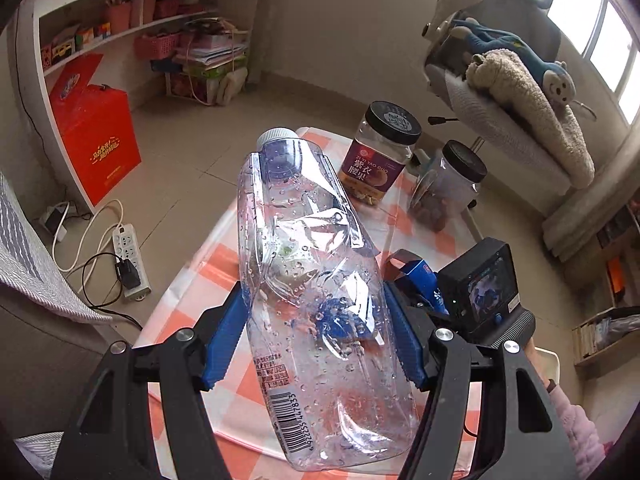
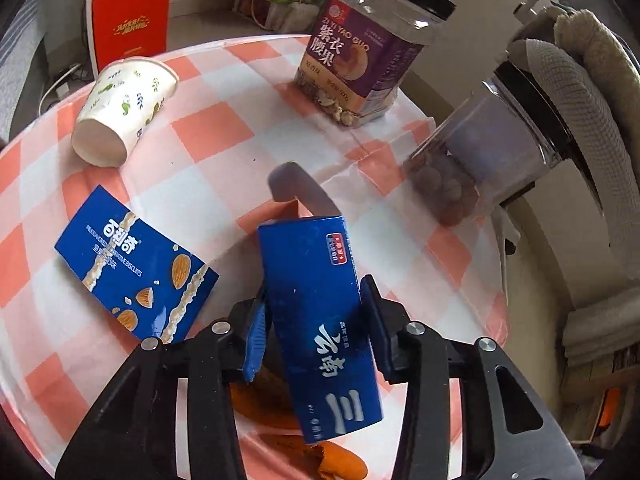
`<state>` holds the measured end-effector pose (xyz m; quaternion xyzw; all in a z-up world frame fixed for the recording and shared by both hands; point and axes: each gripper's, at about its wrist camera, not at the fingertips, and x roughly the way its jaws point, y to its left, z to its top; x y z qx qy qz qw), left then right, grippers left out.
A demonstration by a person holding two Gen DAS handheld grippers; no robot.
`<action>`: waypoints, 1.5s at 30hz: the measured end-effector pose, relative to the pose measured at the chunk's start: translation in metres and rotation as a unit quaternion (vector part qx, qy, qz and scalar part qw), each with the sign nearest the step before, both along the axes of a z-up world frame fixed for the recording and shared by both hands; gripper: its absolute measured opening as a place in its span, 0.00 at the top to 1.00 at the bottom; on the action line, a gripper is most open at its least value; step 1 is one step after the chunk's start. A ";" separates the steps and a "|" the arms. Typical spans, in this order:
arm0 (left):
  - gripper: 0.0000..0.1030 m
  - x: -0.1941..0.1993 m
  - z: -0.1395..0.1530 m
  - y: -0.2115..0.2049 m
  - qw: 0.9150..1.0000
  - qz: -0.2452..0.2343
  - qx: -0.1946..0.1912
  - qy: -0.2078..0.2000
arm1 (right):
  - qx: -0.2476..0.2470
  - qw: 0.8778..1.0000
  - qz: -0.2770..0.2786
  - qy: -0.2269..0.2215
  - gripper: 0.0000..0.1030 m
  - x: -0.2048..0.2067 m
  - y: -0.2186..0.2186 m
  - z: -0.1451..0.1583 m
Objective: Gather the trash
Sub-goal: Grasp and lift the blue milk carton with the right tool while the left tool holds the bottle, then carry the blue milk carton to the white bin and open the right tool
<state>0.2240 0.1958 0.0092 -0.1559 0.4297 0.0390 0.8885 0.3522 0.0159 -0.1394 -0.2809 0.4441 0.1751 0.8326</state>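
Currently, pick-up step: left claw (image 1: 316, 316) clenched on crushed clear bottle (image 1: 308, 264), right claw (image 2: 316, 316) gripping blue carton (image 2: 320, 320) above the checked tabletop (image 2: 224, 160); next, bin both, then biscuit box (image 2: 132, 264) at nine o'clock, paper cup (image 2: 124, 108) at eleven.

jars (image 2: 360, 52) crowd far edge, middle seemingly clear
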 end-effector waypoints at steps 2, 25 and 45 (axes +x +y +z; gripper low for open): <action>0.37 -0.004 0.003 0.004 1.000 0.006 -0.005 -0.008 | 0.040 0.999 -0.032 -0.007 0.64 -0.009 -0.008 0.015; 0.37 -0.042 0.020 -0.010 0.997 0.009 -0.005 -0.071 | 0.263 0.942 -0.167 -0.127 0.64 -0.157 -0.091 0.137; 0.37 -0.021 0.024 -0.105 0.991 -0.049 0.027 -0.118 | 0.289 0.884 -0.307 -0.202 0.63 -0.187 -0.239 0.143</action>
